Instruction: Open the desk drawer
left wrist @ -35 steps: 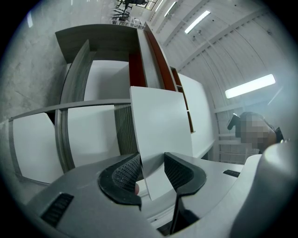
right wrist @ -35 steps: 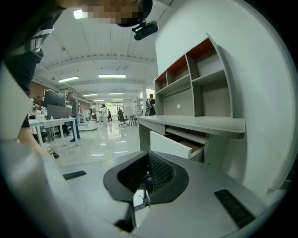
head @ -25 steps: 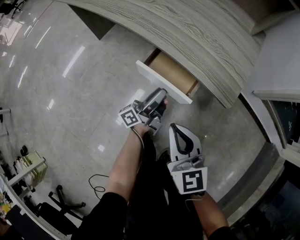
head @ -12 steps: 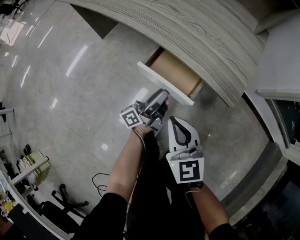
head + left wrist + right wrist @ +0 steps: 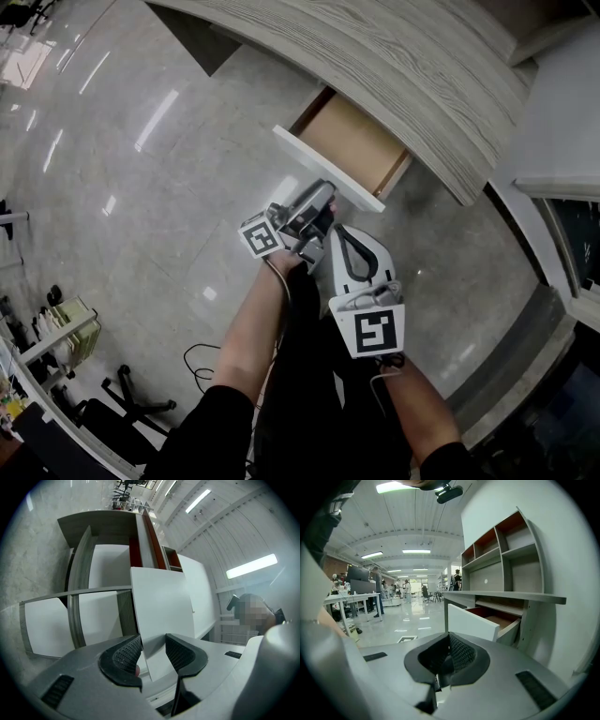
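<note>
Glossy floor (image 5: 141, 216) under open desk drawer (image 5: 352, 141)

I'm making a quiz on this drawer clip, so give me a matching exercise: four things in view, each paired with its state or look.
Things:
1. left gripper
2. right gripper
3. drawer
4. desktop

States:
A. pulled out, tan inside showing
B. jaws together, nothing between them
C. jaws clamped on the white drawer front
D. grey wood grain, overhanging the drawer

Pairs: 1-C, 2-B, 3-A, 4-D
</note>
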`<state>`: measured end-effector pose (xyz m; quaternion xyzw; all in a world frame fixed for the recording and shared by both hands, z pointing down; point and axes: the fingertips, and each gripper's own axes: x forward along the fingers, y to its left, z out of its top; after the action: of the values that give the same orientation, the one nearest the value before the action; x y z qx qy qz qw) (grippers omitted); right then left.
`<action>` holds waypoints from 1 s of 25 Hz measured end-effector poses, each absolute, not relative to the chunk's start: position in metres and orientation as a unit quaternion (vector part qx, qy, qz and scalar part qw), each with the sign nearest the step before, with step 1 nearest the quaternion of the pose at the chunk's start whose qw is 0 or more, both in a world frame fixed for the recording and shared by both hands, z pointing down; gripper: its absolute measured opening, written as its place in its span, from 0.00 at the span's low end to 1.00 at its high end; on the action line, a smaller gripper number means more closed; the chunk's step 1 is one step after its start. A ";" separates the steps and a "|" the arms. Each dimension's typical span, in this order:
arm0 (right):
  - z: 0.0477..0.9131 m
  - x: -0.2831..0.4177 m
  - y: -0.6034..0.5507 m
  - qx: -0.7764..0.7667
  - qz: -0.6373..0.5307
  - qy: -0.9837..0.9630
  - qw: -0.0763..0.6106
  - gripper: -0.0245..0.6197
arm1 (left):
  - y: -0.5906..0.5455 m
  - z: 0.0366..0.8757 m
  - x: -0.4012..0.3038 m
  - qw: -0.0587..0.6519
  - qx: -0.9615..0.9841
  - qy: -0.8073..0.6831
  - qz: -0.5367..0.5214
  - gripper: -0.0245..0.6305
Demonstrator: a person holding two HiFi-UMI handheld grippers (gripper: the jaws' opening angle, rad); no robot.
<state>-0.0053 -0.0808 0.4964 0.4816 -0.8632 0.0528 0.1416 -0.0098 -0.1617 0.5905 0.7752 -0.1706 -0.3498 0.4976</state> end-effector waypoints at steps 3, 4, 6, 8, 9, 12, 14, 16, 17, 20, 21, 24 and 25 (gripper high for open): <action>0.496 -0.006 -0.078 0.481 0.053 -0.865 0.136 0.05 | -0.158 0.592 -0.010 0.500 0.773 -0.170 -0.352 0.30; 0.496 -0.007 -0.077 0.480 0.055 -0.865 0.136 0.05 | -0.157 0.592 -0.011 0.501 0.773 -0.170 -0.351 0.30; 0.497 -0.008 -0.074 0.480 0.059 -0.865 0.137 0.05 | -0.154 0.591 -0.014 0.502 0.772 -0.170 -0.350 0.30; 0.498 -0.010 -0.072 0.479 0.059 -0.865 0.139 0.05 | -0.151 0.591 -0.019 0.502 0.772 -0.170 -0.351 0.30; 0.498 -0.012 -0.071 0.477 0.057 -0.865 0.141 0.05 | -0.150 0.592 -0.021 0.502 0.772 -0.171 -0.350 0.30; 0.500 -0.016 -0.073 0.473 0.054 -0.867 0.145 0.05 | -0.149 0.594 -0.024 0.502 0.774 -0.171 -0.345 0.30; 0.500 -0.017 -0.074 0.471 0.052 -0.868 0.147 0.05 | -0.149 0.594 -0.023 0.503 0.774 -0.167 -0.346 0.30; 0.499 -0.017 -0.075 0.471 0.052 -0.868 0.146 0.05 | -0.148 0.595 -0.023 0.506 0.772 -0.167 -0.348 0.30; 0.499 -0.016 -0.075 0.472 0.053 -0.868 0.145 0.05 | -0.148 0.596 -0.023 0.506 0.771 -0.168 -0.349 0.30; 0.501 -0.015 -0.075 0.473 0.053 -0.867 0.148 0.05 | -0.148 0.597 -0.024 0.503 0.772 -0.168 -0.350 0.30; 0.502 -0.015 -0.075 0.472 0.051 -0.867 0.150 0.05 | -0.147 0.597 -0.024 0.503 0.772 -0.165 -0.351 0.30; 0.501 -0.015 -0.076 0.473 0.049 -0.867 0.148 0.05 | -0.146 0.600 -0.024 0.510 0.765 -0.158 -0.360 0.30; 0.501 -0.014 -0.077 0.474 0.050 -0.867 0.146 0.05 | -0.146 0.603 -0.024 0.512 0.764 -0.159 -0.359 0.30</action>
<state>-0.0144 -0.0768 0.5011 0.4739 -0.8670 0.0499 0.1457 -0.0239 -0.1463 0.6027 0.7639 -0.1591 -0.3591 0.5121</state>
